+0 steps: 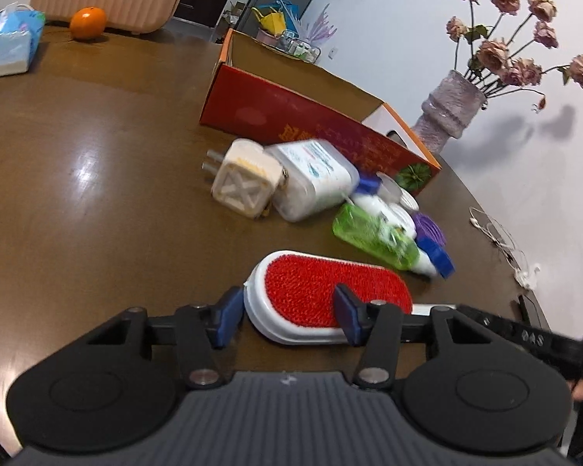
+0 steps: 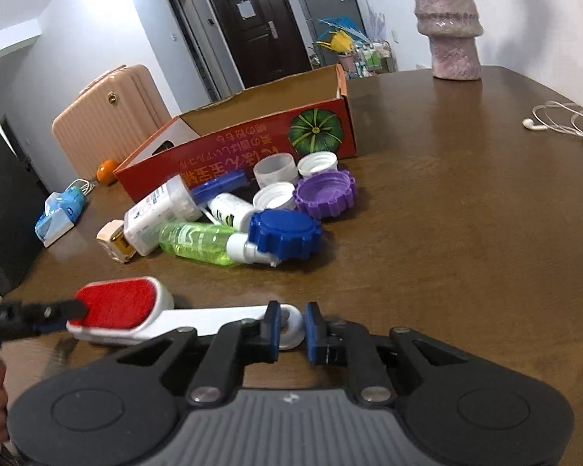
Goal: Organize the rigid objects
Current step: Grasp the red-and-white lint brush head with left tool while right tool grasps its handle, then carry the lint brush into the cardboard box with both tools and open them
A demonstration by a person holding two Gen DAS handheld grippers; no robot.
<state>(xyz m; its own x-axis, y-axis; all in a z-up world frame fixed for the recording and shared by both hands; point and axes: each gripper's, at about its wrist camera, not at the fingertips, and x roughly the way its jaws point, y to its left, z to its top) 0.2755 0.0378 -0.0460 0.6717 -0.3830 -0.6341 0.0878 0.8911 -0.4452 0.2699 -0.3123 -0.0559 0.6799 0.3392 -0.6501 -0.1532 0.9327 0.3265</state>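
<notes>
A white lint brush with a red pad (image 1: 322, 295) lies on the brown table (image 1: 97, 178). My left gripper (image 1: 287, 316) is shut on the brush head, one blue pad on each side. My right gripper (image 2: 291, 328) is shut on the end of the brush's white handle (image 2: 229, 316), which shows in the right wrist view. Behind the brush lies a pile: a green bottle (image 2: 194, 246), a white container (image 2: 159, 213), a plug adapter (image 1: 245, 182), a blue cap (image 2: 285, 233), a purple cap (image 2: 326, 193) and white caps. An open red cardboard box (image 2: 252, 143) stands behind the pile.
A pink vase with dried roses (image 1: 451, 112) stands near the wall. White earphones (image 2: 563, 122) lie at the table's right side. An orange (image 1: 88, 22) and a tissue pack (image 1: 7, 44) sit at the far end. A pink suitcase (image 2: 105, 120) stands beyond the table.
</notes>
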